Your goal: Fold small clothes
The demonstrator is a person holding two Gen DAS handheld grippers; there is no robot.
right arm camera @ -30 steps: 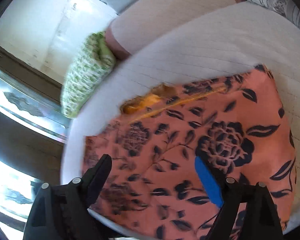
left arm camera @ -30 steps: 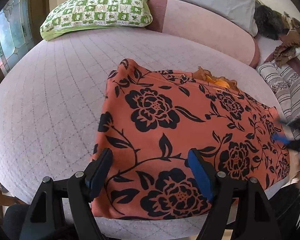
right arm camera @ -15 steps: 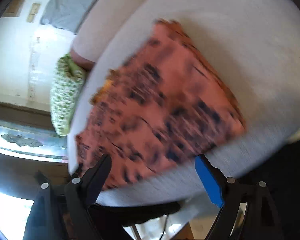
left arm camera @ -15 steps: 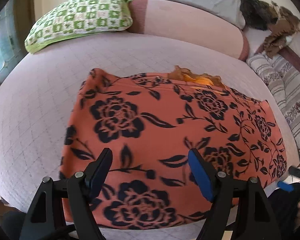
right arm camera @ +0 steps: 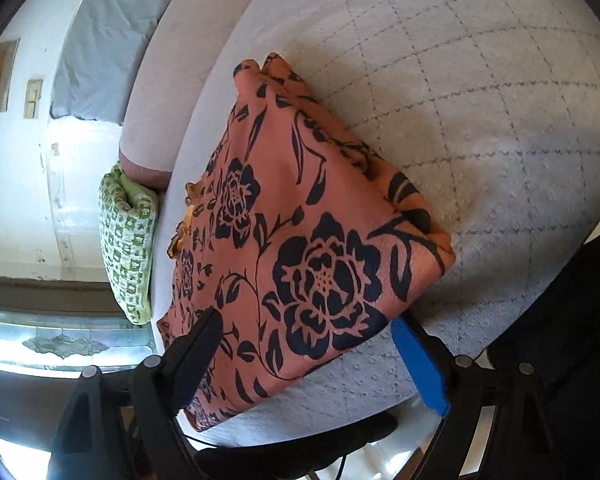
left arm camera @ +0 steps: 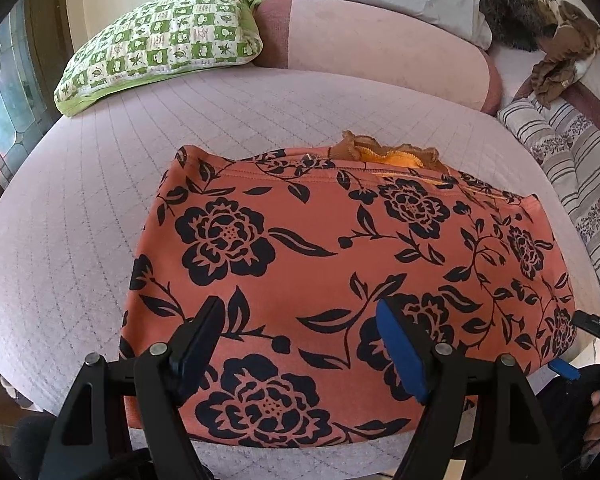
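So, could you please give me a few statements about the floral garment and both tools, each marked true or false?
1. The orange floral garment lies folded on the quilted bed. True.
2. The left tool is clamped on the garment. False: it is open, holding nothing.
3. The right tool is open. True.
4. A green checked pillow sits on the garment. False: it lies apart, at the bed's far edge.

Orange garment [left arm camera: 340, 264] with black rose print, folded into flat rectangle, lies on quilted bed cover; brown-orange ruffled edge [left arm camera: 384, 154] pokes out at 12 o'clock side.
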